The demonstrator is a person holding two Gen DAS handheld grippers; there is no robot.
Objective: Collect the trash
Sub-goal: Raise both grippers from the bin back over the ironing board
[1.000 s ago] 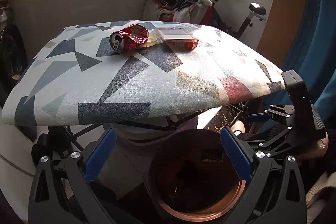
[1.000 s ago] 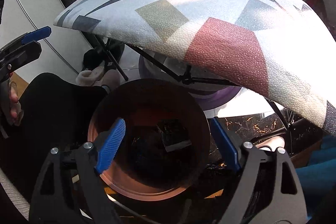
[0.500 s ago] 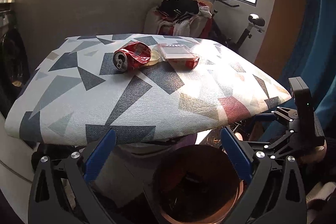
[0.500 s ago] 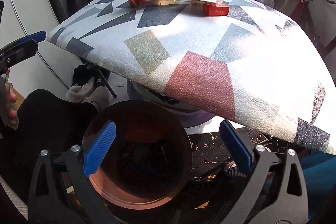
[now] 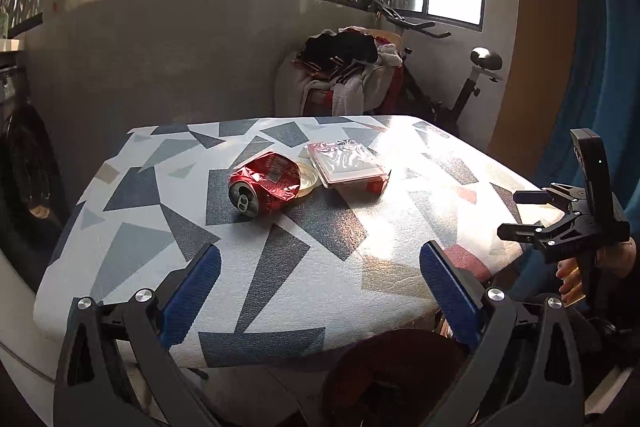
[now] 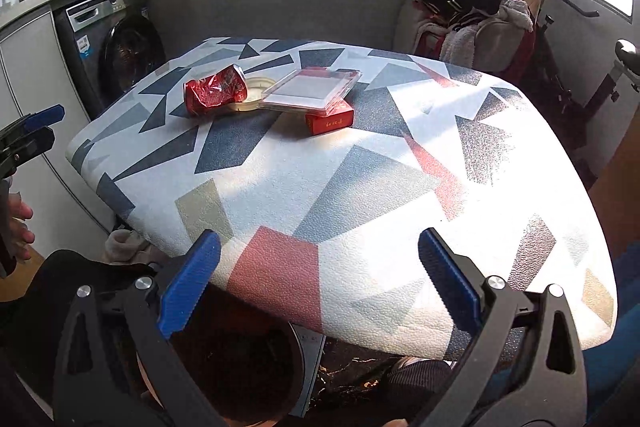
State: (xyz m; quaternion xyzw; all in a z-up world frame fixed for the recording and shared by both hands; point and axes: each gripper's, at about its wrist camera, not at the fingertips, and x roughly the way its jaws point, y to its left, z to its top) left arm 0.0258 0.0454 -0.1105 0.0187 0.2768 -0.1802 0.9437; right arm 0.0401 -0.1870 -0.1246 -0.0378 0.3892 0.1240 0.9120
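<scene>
**Reaching for the trash on the worktop**

You had a big worktop (image 5: 280, 267) in front of you. Its cover looked soft and bumpy, with grey, blue and red patches. The trash lay together on the far part of it, well away from both of your tools. The brown bin (image 6: 240, 367) sat low under the near edge, round and dark inside.

Your left hand-held gripper (image 5: 316, 291) was wide apart and held nothing. Your right hand-held gripper (image 6: 316, 279) was wide apart too, and empty.

The clear plastic box (image 6: 312, 89) was the biggest piece. It was flat, hard and shiny, and it rested partly on the small red carton (image 6: 330, 119). It would likely slip, so pinching it by its thin edges was the best plan.

The crushed red can (image 5: 266, 183) was thin metal, bent and wrinkled, lying on its side. It would probably roll, so gripping across its squashed middle was wise.

The little round lid (image 5: 308, 179) lay flat, touching the can. It was the hardest to pick up.
</scene>
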